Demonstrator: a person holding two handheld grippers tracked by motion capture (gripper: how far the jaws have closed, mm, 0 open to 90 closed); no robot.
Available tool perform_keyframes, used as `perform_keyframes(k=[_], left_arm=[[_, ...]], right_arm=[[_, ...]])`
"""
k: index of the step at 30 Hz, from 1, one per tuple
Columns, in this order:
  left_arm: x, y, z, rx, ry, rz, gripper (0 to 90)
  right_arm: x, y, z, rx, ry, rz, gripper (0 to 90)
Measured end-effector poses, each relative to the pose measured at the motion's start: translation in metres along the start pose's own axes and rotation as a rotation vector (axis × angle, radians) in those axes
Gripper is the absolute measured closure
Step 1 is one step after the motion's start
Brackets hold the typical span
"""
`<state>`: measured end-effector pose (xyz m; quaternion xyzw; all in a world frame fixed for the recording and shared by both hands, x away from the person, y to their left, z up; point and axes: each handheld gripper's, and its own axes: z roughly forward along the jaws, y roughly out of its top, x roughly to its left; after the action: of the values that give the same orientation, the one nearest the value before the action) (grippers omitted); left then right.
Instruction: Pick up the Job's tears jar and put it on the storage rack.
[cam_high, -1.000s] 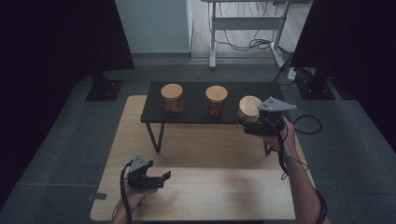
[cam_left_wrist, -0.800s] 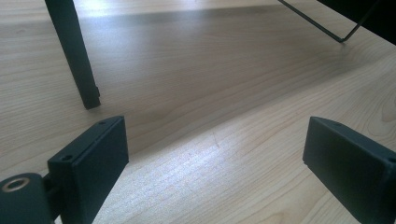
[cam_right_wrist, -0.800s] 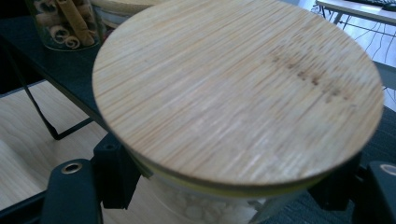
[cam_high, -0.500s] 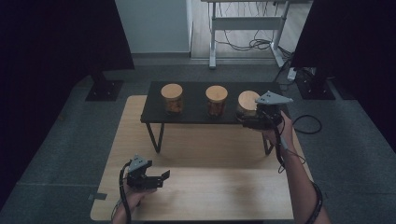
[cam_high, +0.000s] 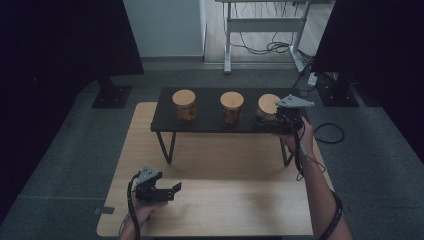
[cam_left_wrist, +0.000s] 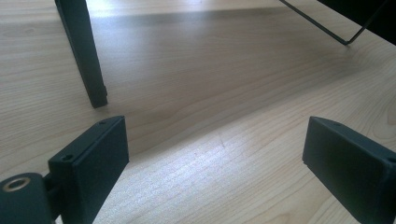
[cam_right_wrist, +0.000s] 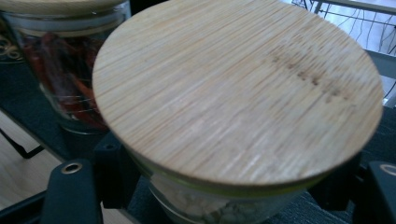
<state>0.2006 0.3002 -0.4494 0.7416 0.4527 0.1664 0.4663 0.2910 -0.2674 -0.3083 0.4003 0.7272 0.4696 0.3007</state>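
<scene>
Bamboo-lidded round glass jar (cam_right_wrist: 238, 93) in right gripper (cam_right_wrist: 224, 186), black shelf (cam_high: 210, 125).

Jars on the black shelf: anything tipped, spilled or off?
Nothing stands out. All three jars stand upright with lids on: left jar, middle jar, and right jar, gripped by the right claw.

Three jars carry pale striped bamboo lids (cam_right_wrist: 238, 88); the shelf (cam_high: 210, 125) is black, the table (cam_high: 225, 200) light wood grain.
</scene>
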Motion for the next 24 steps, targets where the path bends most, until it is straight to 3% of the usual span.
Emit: perform_keyframes(k=[24], left_arm=[[-0.0012, 0.0000, 0.0009, 0.008, 0.001, 0.002, 6.6]], right_arm=[[0.0018, -0.0032, 0.0059, -0.001, -0.018, 0.031, 23.3]])
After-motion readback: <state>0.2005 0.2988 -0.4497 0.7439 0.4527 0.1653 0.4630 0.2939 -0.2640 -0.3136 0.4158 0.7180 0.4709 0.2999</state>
